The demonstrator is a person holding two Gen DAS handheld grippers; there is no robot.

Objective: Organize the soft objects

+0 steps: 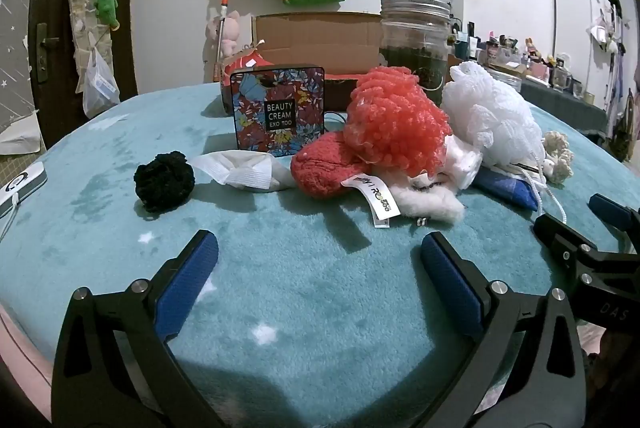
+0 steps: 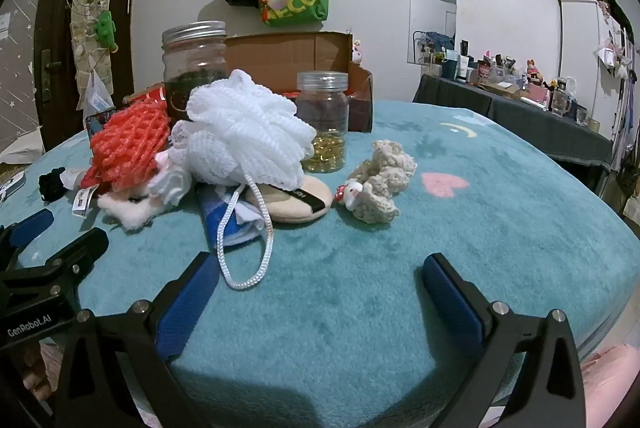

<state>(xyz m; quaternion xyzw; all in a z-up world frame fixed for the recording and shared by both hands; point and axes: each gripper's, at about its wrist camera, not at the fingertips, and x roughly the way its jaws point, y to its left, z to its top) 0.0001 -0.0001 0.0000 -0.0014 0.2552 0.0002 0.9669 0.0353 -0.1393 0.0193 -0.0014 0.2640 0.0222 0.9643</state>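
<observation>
Two tools are seen spread wide and empty above a teal blanket point(image 1: 304, 268): the left tool point(image 1: 320, 260) at the bottom of the left view, the right tool point(image 2: 320, 280) at the bottom of the right view. Soft things are heaped at mid frame of the left view. A red puff point(image 1: 394, 120) is laid on a red sock point(image 1: 324, 168), with a white puff point(image 1: 490, 116) touching it on the right. A black pompom point(image 1: 164, 181) is set apart at the left, beside a white cloth point(image 1: 244, 168). A floral tin point(image 1: 277, 113) is stood upright behind them. In the right view, a crochet toy point(image 2: 380, 184) is placed right of centre, near a beige pad point(image 2: 296, 202) and a blue cloth point(image 2: 224, 216) under the white puff. A cord loop point(image 2: 246, 248) is trailed toward the right tool. Two jars are stood behind: a tall jar point(image 2: 195, 68) and a capsule jar point(image 2: 323, 120)
</observation>
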